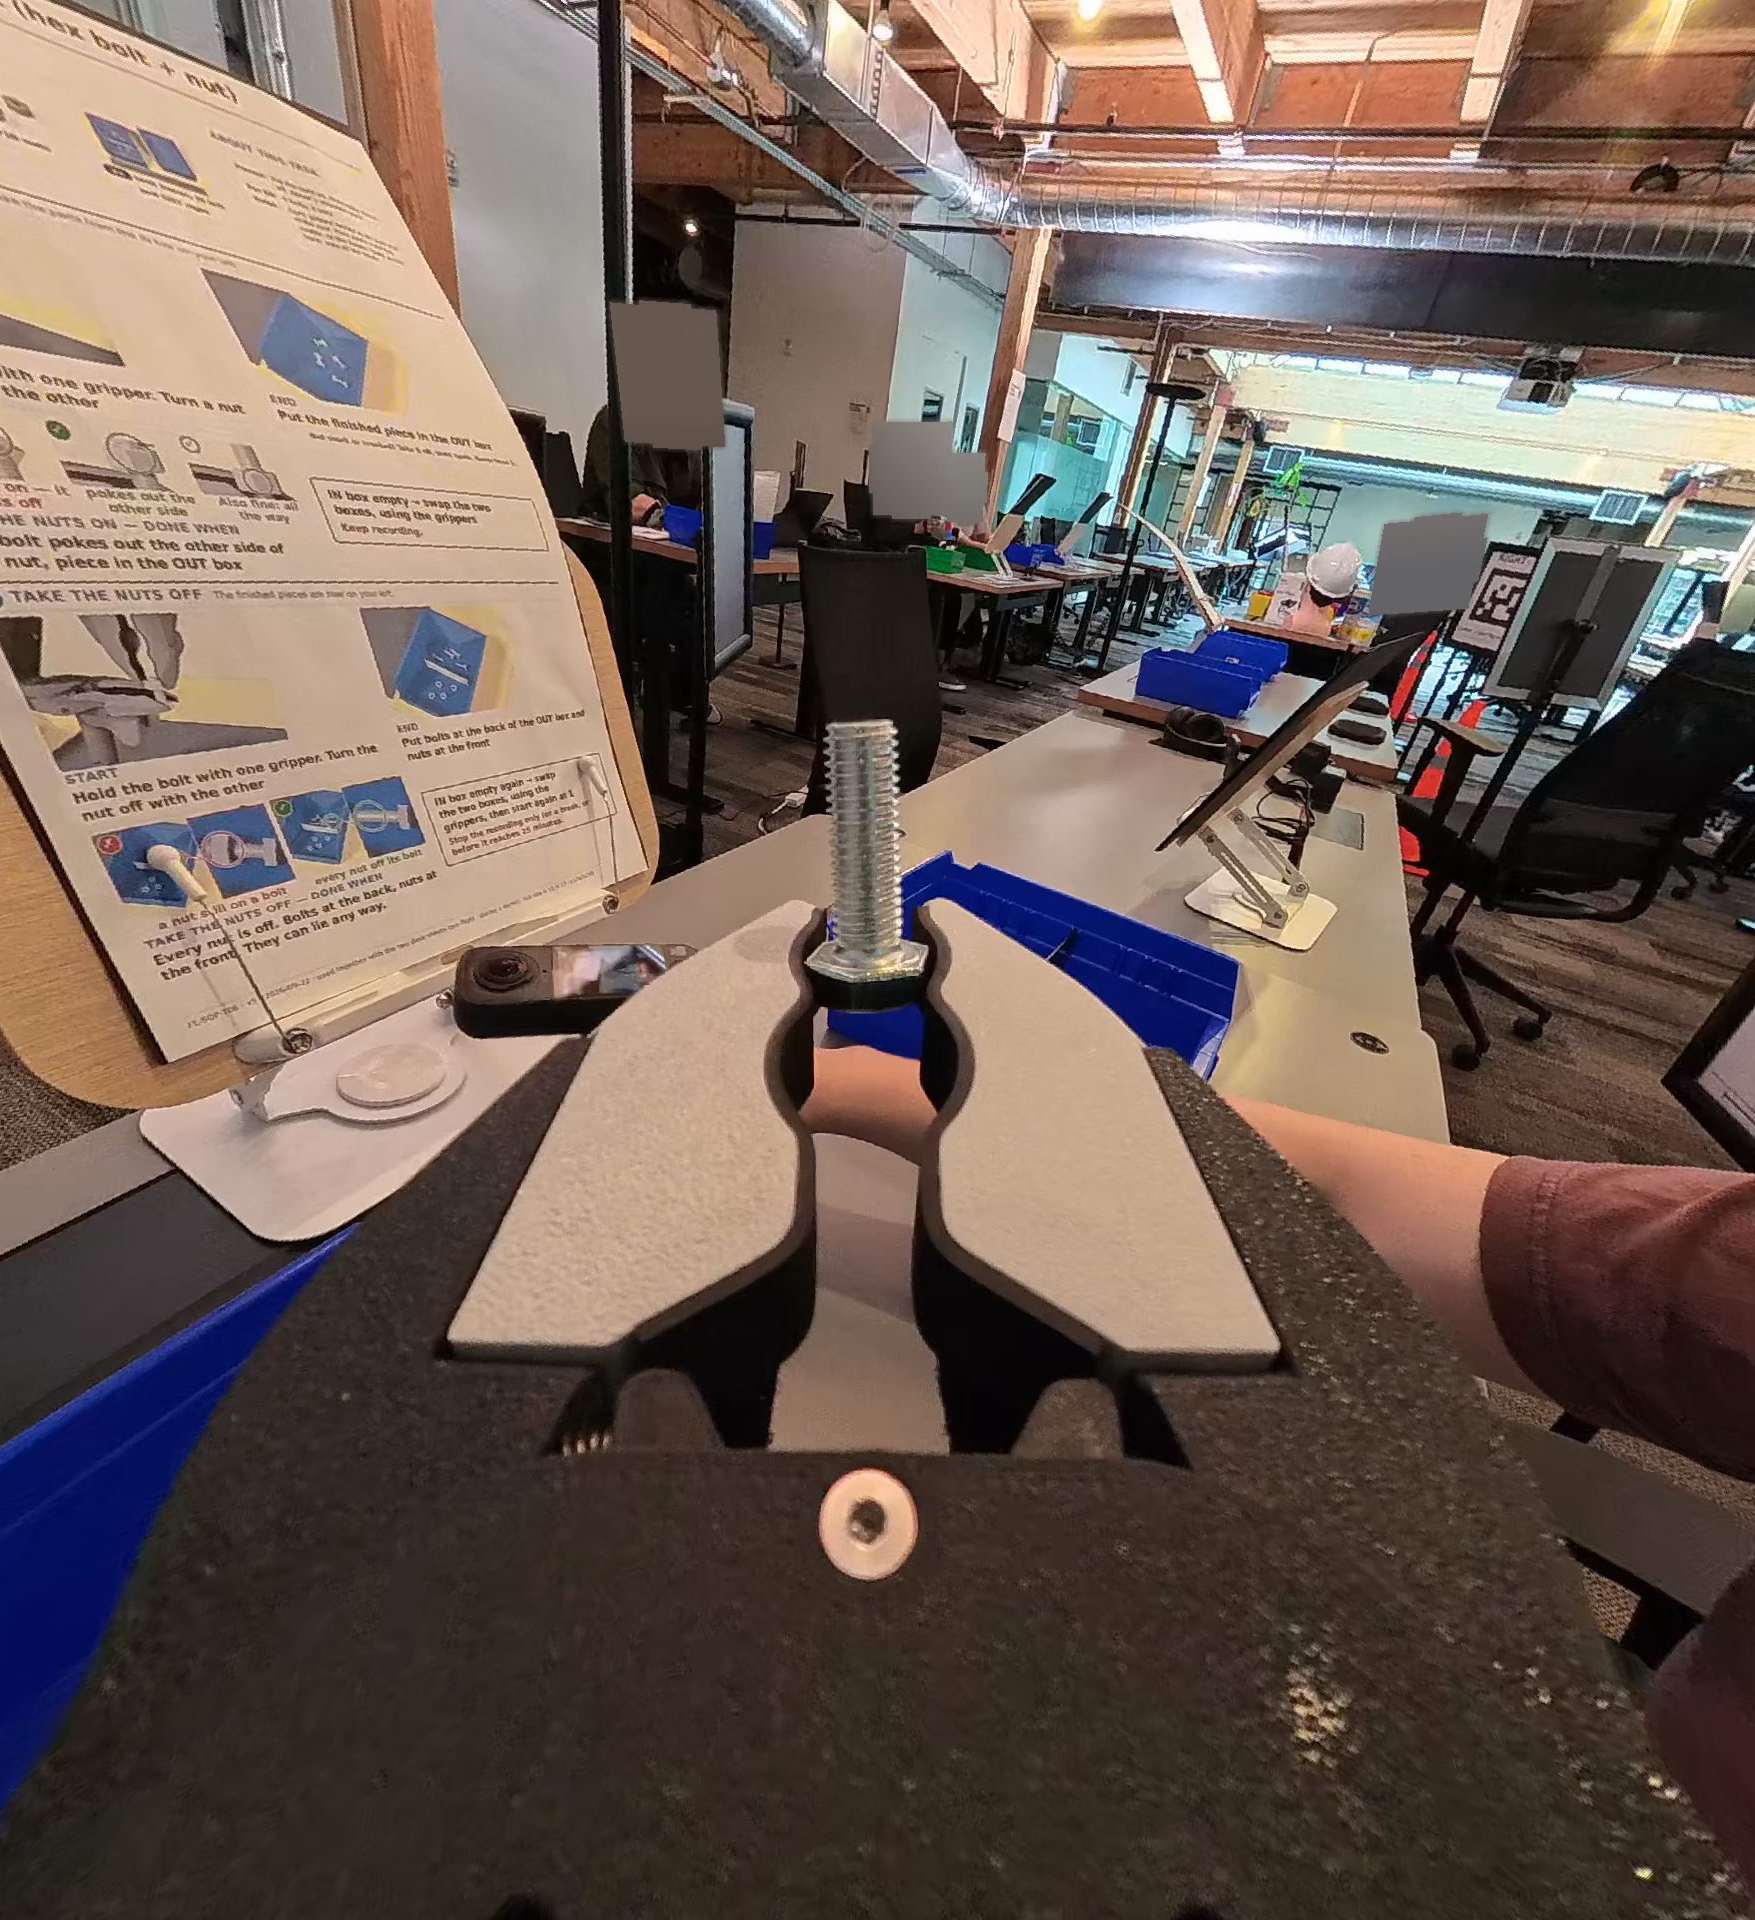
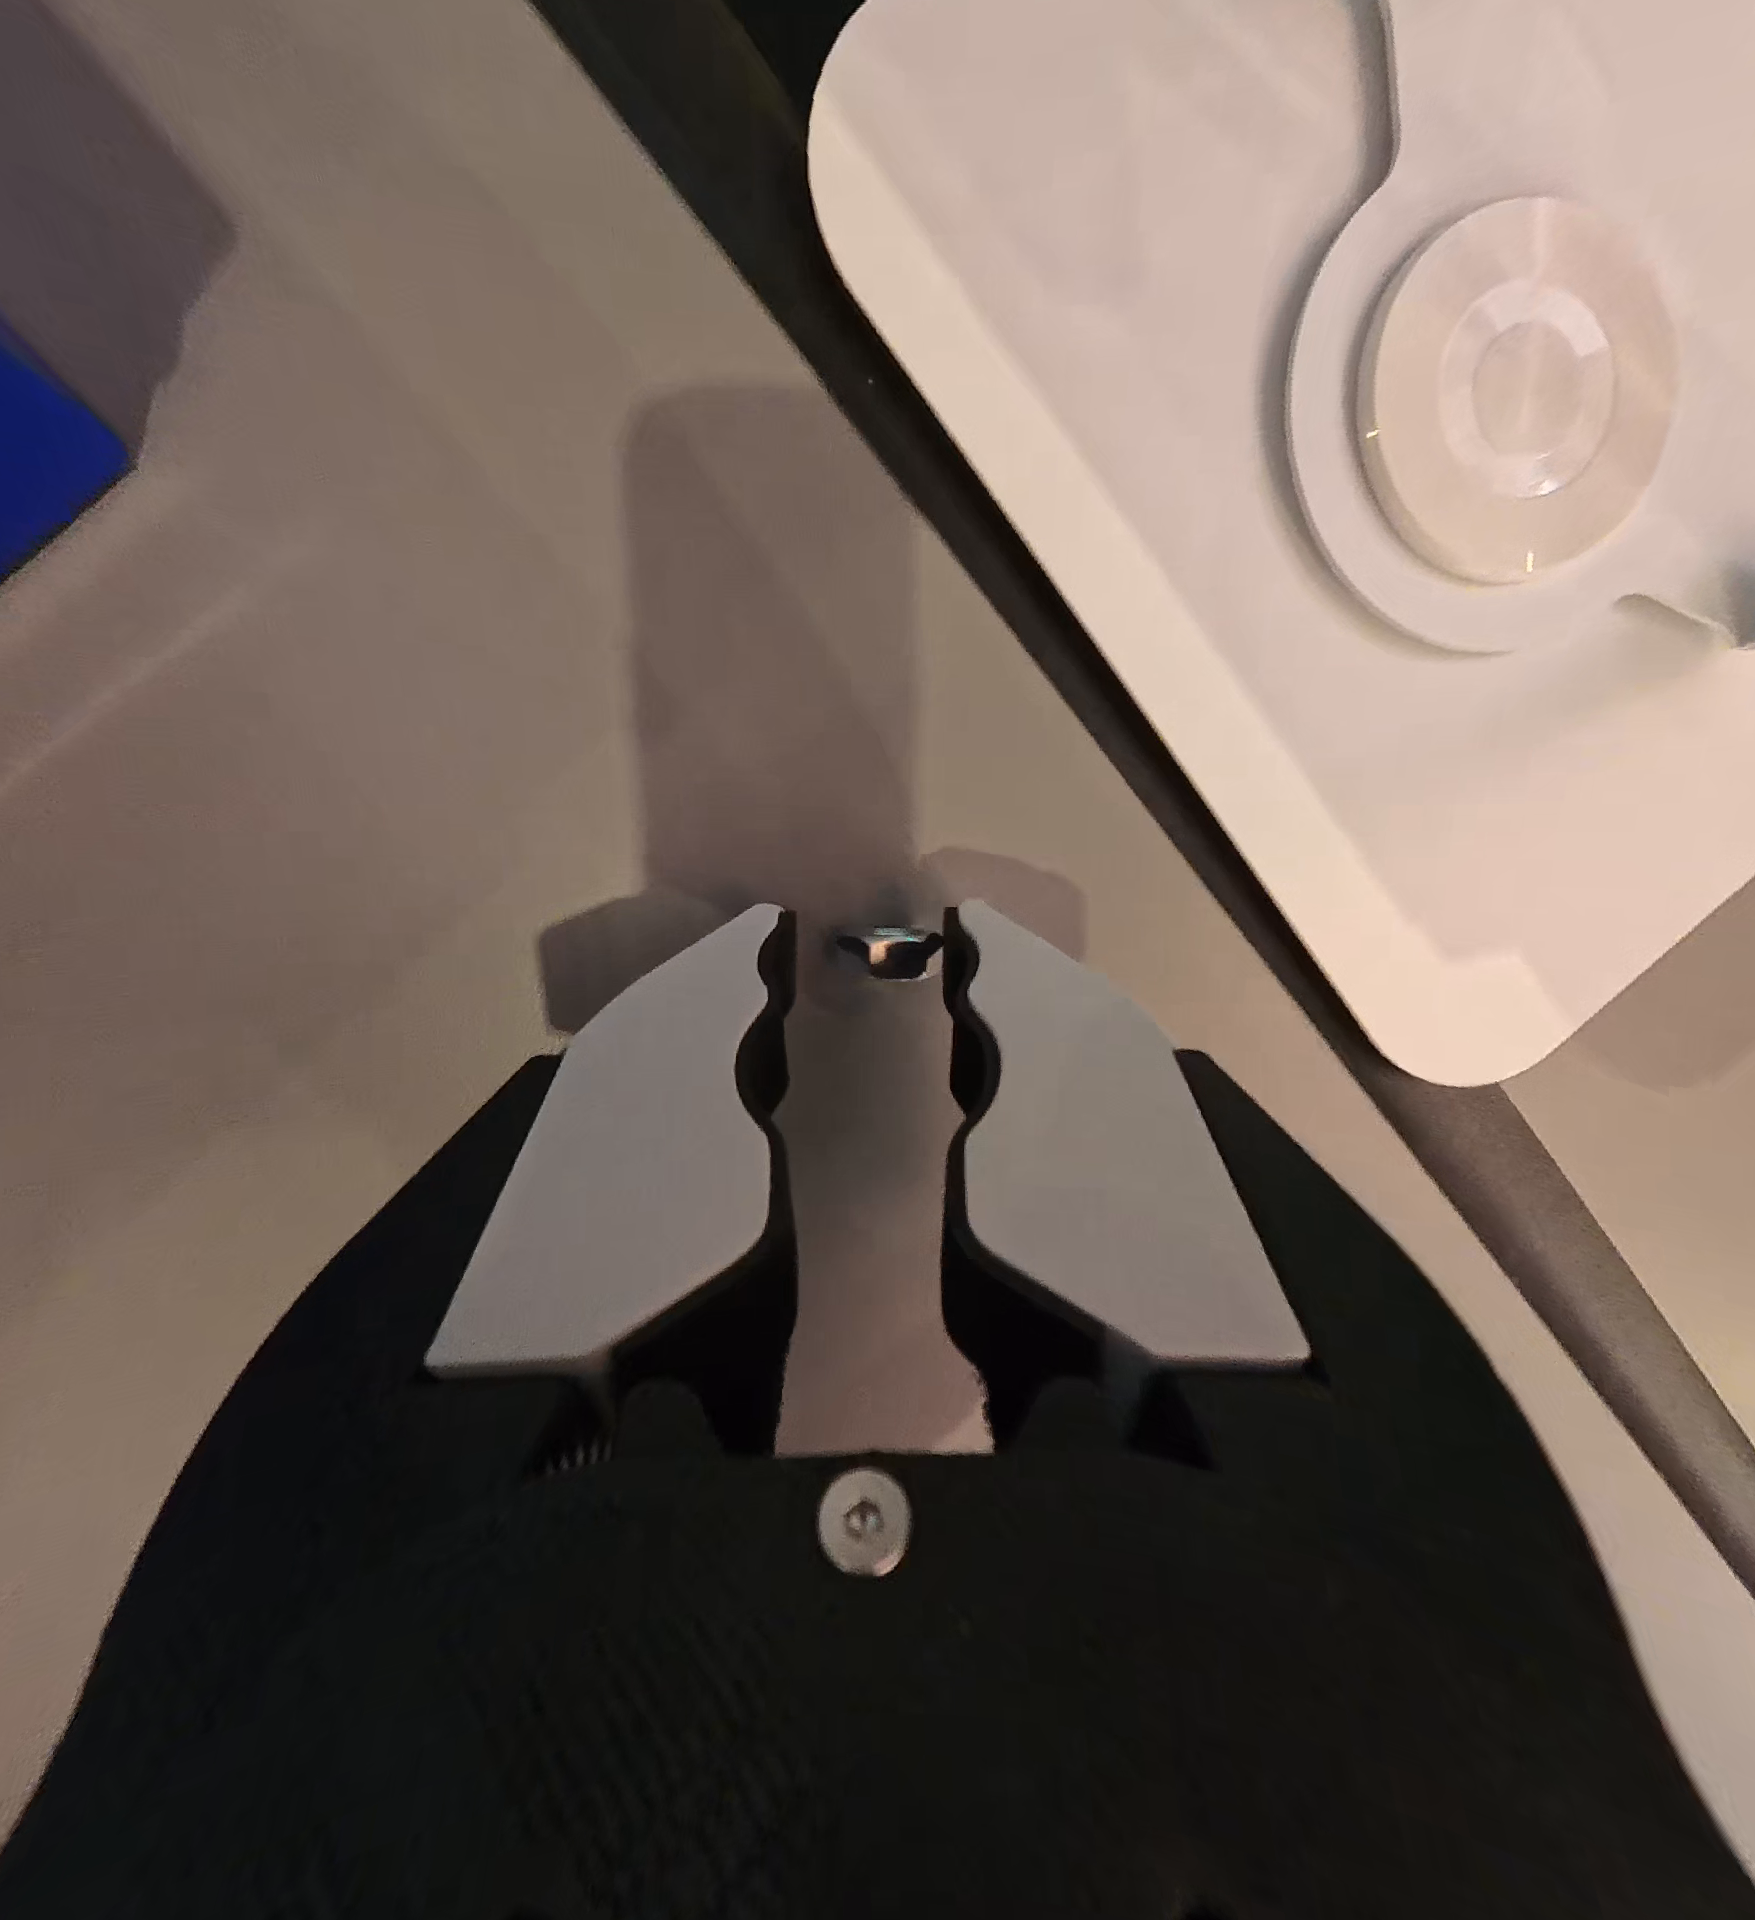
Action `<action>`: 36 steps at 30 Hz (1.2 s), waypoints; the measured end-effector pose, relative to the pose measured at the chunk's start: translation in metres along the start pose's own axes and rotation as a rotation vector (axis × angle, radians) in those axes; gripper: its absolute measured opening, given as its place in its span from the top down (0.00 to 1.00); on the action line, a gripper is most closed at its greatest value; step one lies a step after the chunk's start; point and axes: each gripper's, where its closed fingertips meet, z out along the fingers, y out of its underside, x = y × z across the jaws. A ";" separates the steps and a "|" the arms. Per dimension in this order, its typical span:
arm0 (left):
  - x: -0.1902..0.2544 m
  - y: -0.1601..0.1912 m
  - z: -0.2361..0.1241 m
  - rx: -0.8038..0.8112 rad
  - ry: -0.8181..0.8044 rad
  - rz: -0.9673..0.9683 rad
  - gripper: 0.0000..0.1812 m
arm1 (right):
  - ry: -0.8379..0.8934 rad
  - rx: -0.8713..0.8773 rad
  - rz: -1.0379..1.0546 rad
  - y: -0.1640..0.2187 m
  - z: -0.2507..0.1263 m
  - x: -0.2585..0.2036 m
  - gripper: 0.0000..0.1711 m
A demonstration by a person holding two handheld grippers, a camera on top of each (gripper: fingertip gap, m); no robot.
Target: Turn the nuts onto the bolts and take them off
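Note:
My left gripper (image 1: 868,940) is shut on the hex head of a silver bolt (image 1: 860,831) and holds it above the table, threaded shaft pointing straight up with no nut on it. My right gripper (image 2: 868,935) points down at the grey table (image 2: 333,831). Its jaws stand a little apart, and a small silver nut (image 2: 885,951) lies between the fingertips, close against the right finger with a gap on the left side. The right wrist view is blurred, so I cannot tell if the nut rests on the table.
A blue bin (image 1: 1081,966) sits just behind the bolt, and another blue bin (image 1: 73,1507) is at the lower left. An instruction sheet (image 1: 229,520) stands on a white base (image 2: 1268,520) at the left, with a black camera (image 1: 561,982) beside it. A person's forearm (image 1: 1372,1247) reaches in from the right.

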 end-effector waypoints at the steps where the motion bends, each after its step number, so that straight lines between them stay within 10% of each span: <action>1: 0.000 0.000 0.000 -0.001 -0.001 0.000 0.92 | -0.007 -0.004 0.007 0.000 0.000 0.000 0.84; 16: 0.002 -0.002 -0.001 0.010 -0.001 0.012 0.92 | -0.002 0.036 -0.029 -0.001 -0.012 -0.002 0.88; 24: 0.003 -0.001 0.002 0.004 -0.001 0.014 0.92 | -0.177 0.682 -0.403 -0.025 -0.169 -0.083 0.88; 31: 0.015 0.005 0.012 -0.036 0.025 0.037 0.92 | -0.097 0.593 -0.404 0.094 -0.282 -0.058 0.88; 36: 0.029 0.007 0.022 -0.058 0.047 0.071 0.92 | -0.033 0.141 -0.047 0.256 -0.270 0.029 0.88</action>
